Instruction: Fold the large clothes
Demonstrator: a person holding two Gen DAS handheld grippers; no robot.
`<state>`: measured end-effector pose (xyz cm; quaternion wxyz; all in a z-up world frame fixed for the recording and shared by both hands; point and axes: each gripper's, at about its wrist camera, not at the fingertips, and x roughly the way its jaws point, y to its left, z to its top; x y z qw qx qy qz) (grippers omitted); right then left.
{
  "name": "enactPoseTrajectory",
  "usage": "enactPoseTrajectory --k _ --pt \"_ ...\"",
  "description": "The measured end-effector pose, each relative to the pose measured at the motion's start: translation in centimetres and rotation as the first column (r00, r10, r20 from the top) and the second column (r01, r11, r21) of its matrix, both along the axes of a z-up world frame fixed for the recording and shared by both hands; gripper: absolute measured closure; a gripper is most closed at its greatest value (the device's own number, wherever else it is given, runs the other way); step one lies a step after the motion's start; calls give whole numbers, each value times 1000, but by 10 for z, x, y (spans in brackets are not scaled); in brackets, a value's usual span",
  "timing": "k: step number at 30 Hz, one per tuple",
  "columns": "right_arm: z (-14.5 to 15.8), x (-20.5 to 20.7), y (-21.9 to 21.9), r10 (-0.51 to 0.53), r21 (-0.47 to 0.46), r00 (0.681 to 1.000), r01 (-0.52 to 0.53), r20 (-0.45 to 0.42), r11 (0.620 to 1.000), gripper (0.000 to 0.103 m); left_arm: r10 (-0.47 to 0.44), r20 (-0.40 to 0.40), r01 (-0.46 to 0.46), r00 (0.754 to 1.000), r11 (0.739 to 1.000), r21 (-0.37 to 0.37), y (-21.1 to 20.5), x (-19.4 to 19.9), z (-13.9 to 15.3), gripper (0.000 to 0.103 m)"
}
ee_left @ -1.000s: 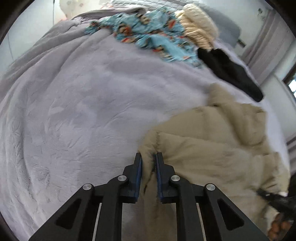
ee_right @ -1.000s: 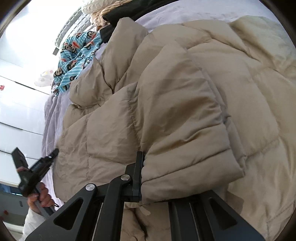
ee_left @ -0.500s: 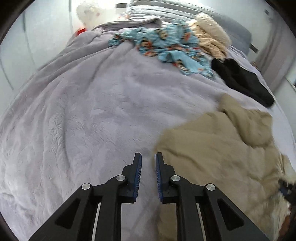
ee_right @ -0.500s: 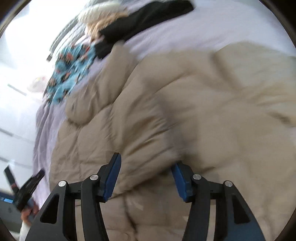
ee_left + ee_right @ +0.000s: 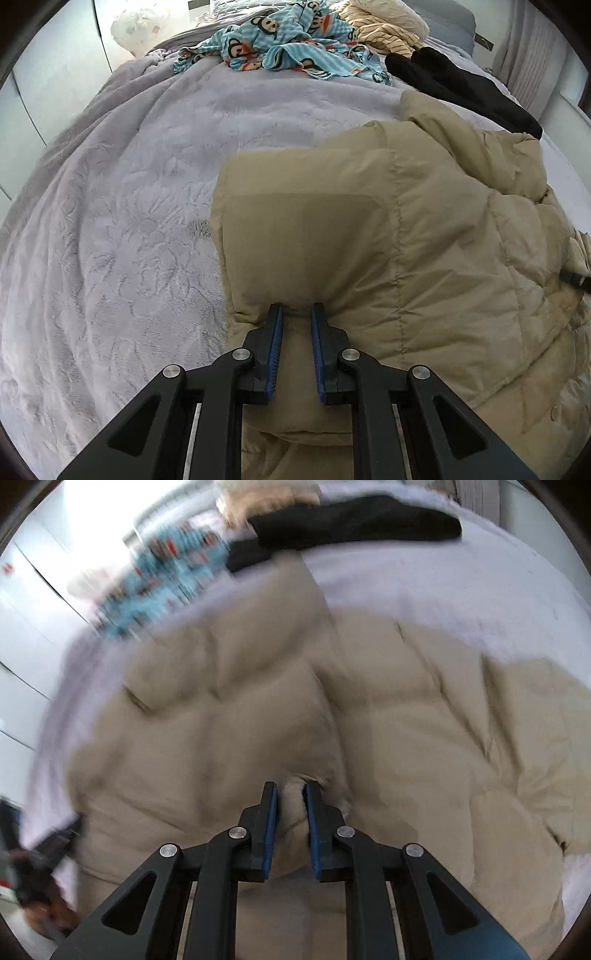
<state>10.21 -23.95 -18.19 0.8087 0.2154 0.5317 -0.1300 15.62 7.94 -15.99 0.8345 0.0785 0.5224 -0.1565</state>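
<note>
On the lilac bedspread (image 5: 122, 206), a tan puffer jacket (image 5: 424, 236) lies spread over the right half, its quilted panels rumpled. The left gripper (image 5: 296, 310) sits at the jacket's near edge with its 2 blue-padded jaws drawn close on a ridge of tan fabric pinched between them. In the blurred right wrist view, the right gripper (image 5: 287, 788) likewise has its jaws closed narrowly on a raised fold of the jacket (image 5: 406, 738). At the far end of the bed lie a blue monkey-print garment (image 5: 291, 48), a striped beige garment (image 5: 384, 26) and a black garment (image 5: 461, 85), the black one just beside the jacket's upper edge.
</note>
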Motion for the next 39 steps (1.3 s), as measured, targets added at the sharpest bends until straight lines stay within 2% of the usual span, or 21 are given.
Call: enactPoseTrajectory --k 1,3,5,6,7,8,10,12,14,16,17,19,23,26,30,33,36,39 --pt "-5 -4 -3 -11 -8 1000 11 -14 1000 90 -2 -3 2 1000 1000 -2 -2 0 0 86" --pt "-7 -21 -11 -60 -15 998 60 -3 998 90 -9 1 9 1000 1000 12 -4 -1 -1 86" --pt "9 -38 -17 -169 -162 985 165 -12 973 90 -14 6 14 1000 1000 19 -4 -1 -1 86" --pt "20 -47 -21 -217 -196 976 215 14 957 89 -12 7 12 1000 1000 17 -4 -1 -2 86" --pt "27 -52 -24 -231 -173 972 236 47 956 88 -13 8 12 1000 1000 17 -3 -1 -1 86" --pt "37 -58 -26 -229 -109 968 240 104 965 88 -14 10 14 1000 1000 18 -2 -1 -1 86" --pt "47 -52 -17 -145 -32 977 152 155 988 88 -14 14 13 1000 1000 22 -2 -1 -2 86" --pt "42 -39 2 -30 36 986 24 164 999 88 -13 16 12 1000 999 31 -5 0 -4 86" --pt "21 -27 17 26 45 995 -30 101 999 88 -11 17 10 1000 999 35 -5 -1 -4 86" --pt "-5 -28 18 8 41 999 -10 31 999 90 -9 14 8 1000 1000 27 -5 -1 -5 86" --pt "-14 -33 14 -15 72 999 12 35 997 90 -8 15 7 1000 1000 27 -5 -1 -5 86" --pt "-12 -46 4 -54 98 997 48 58 994 91 -11 23 10 1000 999 34 -6 -2 -5 86" --pt "0 -76 -21 -146 64 989 145 10 987 87 -1 19 0 1000 998 60 -8 -2 2 86" --pt "10 -102 -47 -233 162 972 226 28 961 85 22 13 -23 1000 998 54 -7 -5 19 86" --pt "16 -131 -65 -308 243 951 290 38 926 61 -34 12 33 999 997 75 -26 -24 41 86" --pt "19 -145 -63 -320 271 947 299 36 915 56 -79 8 78 997 993 86 -46 -42 50 86" --pt "17 -160 -63 -338 305 941 314 27 899 41 -116 -28 117 993 992 54 -67 -59 54 86" --pt "16 -172 -68 -359 333 933 330 26 883 40 -111 -84 111 990 994 -6 -83 -73 53 86"
